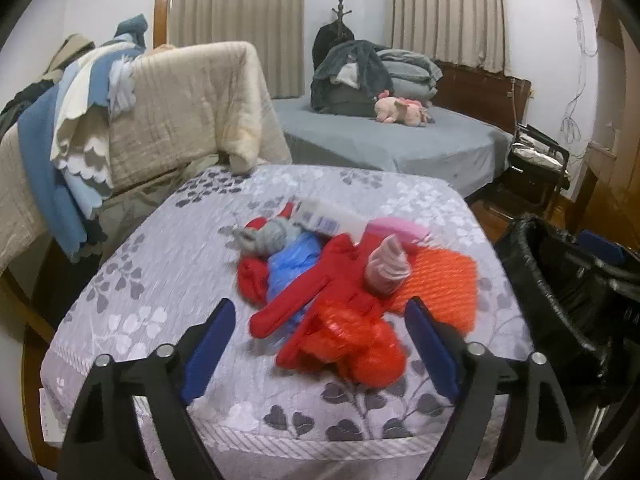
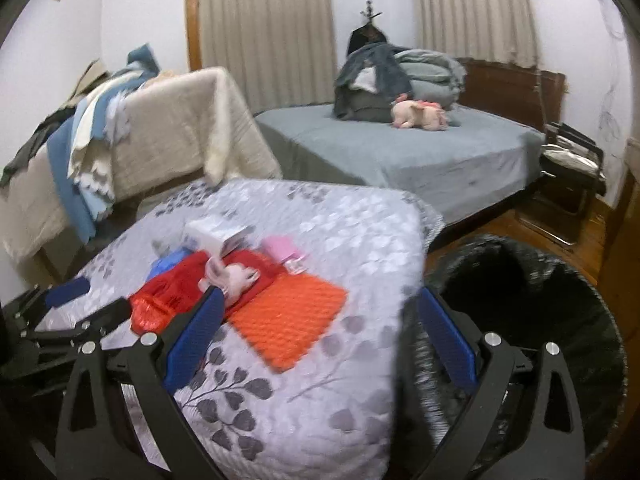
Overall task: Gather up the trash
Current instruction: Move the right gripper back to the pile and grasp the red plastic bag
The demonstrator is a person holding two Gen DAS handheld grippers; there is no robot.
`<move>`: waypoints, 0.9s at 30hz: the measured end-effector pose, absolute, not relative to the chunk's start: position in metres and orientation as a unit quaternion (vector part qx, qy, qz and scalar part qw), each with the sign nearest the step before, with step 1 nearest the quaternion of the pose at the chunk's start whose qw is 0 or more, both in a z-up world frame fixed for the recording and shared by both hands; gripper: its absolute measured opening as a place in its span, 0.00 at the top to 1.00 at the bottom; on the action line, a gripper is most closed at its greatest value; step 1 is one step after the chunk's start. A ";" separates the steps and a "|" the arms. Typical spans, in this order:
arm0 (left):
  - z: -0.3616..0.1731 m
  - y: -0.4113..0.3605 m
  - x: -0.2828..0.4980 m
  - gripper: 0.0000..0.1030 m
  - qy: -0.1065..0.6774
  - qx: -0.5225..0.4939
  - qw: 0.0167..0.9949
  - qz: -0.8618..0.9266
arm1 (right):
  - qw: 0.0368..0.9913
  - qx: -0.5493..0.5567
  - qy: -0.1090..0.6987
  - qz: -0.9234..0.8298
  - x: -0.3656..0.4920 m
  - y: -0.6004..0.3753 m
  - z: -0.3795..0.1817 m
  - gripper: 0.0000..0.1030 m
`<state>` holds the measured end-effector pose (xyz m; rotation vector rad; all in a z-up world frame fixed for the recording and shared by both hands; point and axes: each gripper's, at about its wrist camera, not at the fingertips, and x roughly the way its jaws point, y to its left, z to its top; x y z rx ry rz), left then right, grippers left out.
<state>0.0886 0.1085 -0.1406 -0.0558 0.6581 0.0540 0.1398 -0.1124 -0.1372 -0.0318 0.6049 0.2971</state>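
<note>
A heap of trash lies on a bed with a grey leaf-print cover (image 1: 160,280): a crumpled red plastic bag (image 1: 352,344), red cloth (image 1: 288,304), a blue bag (image 1: 292,264), a grey rag (image 1: 268,236), a white box (image 1: 324,216), a pink item (image 1: 396,228), a pale twisted wrapper (image 1: 388,264) and an orange mesh sheet (image 1: 444,284). My left gripper (image 1: 320,344) is open, just short of the red bag. My right gripper (image 2: 320,336) is open, above the orange mesh sheet (image 2: 288,320) and the cover's right edge. The left gripper (image 2: 72,308) also shows in the right wrist view.
A bin lined with a black bag (image 2: 532,320) stands right of the bed; it also shows in the left wrist view (image 1: 572,300). Behind are a grey bed (image 1: 380,140) with folded bedding and a pink plush toy (image 1: 400,110), and a blanket-draped frame (image 1: 180,112) at left.
</note>
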 end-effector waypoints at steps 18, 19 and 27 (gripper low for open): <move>-0.163 0.173 0.079 0.21 0.331 -0.038 0.939 0.082 | 0.910 -0.044 0.339 0.235 0.140 -0.019 -0.185 0.22; -0.164 0.175 0.079 0.21 0.333 -0.041 0.939 0.083 | 0.908 -0.046 0.342 0.238 0.139 -0.016 -0.187 0.22; -0.169 0.186 0.081 0.21 0.337 -0.051 0.936 0.083 | 0.891 -0.069 0.369 0.256 0.143 0.009 -0.206 0.37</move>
